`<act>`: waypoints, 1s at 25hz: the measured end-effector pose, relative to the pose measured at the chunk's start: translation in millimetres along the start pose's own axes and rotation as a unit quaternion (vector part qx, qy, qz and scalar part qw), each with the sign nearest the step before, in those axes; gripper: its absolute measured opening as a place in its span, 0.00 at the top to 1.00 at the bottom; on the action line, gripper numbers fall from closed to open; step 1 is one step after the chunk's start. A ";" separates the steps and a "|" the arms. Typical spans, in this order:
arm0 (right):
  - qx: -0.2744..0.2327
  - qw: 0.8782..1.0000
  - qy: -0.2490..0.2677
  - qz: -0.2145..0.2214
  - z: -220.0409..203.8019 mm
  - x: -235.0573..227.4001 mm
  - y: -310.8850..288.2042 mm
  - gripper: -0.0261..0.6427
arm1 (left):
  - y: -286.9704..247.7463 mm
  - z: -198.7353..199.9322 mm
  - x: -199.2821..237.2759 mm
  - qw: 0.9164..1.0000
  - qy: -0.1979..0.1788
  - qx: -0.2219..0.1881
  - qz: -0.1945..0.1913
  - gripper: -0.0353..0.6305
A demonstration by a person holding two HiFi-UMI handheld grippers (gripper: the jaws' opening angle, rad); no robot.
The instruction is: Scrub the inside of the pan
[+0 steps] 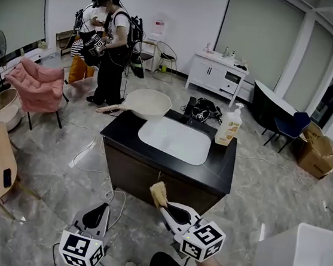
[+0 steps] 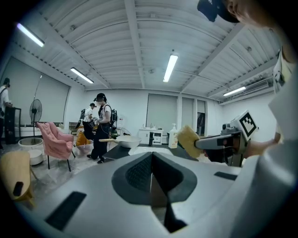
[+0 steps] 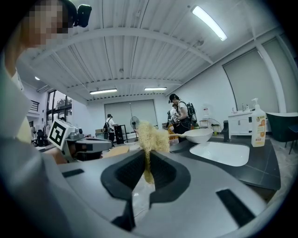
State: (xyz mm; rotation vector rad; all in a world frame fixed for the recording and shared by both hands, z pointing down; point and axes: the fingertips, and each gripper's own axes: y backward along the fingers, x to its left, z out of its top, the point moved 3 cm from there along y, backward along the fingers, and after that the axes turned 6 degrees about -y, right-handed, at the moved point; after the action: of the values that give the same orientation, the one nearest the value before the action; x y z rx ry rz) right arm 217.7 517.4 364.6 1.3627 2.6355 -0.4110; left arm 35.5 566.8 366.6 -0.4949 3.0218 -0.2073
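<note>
- A room with a black counter (image 1: 225, 168) in the middle of a marble-look floor; a white sink basin (image 1: 174, 140) is sunk into its top.
- The pan (image 1: 148, 104), pale cream with a light handle, sits on the far left corner of the counter, just beside the basin. Its handle sticks out to the left past the counter's edge. Neither gripper touches it.
- A soap bottle (image 1: 230, 126) with a pump stands upright on the counter at the right of the basin.
- The right gripper (image 1: 167, 207) is at the near side of the counter, well apart from the pan. Its jaws pinch a yellow sponge (image 1: 159, 193), which pokes out beyond the tips toward the counter.
- In the right gripper view the sponge (image 3: 150, 142) is squeezed thin between the jaws and fans out above them.
- The left gripper (image 1: 97, 213) is nearer and to the left, over the floor. Its jaws are pressed together with nothing between them, as the left gripper view (image 2: 152, 173) shows.
- Far left, two people (image 1: 112, 47) wearing gear stand together beside a pink chair (image 1: 38, 87).
- A white cabinet (image 1: 217, 75) stands against the far wall.
</note>
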 end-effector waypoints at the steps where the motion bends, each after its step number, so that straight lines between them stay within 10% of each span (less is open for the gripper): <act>1: 0.002 1.000 0.000 -0.001 -1.9 1.4 -5.0 0.90 | 0.1 -3.2 4.5 1.000 -0.002 0.003 -0.001 0.93; 15: 0.020 1.000 -0.002 0.011 19.9 -83.4 -98.4 0.90 | -110.1 -11.5 52.4 0.998 0.052 0.011 -0.032 0.93; 25: 0.034 0.999 -0.004 0.041 50.0 -170.7 -150.7 0.90 | -210.7 11.8 81.1 1.000 0.018 0.011 -0.013 0.93</act>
State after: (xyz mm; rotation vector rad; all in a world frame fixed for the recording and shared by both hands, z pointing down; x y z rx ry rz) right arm 193.5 286.6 386.3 1.4799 2.5723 -0.4980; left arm 25.7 341.4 381.4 -0.5338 3.0459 -0.2541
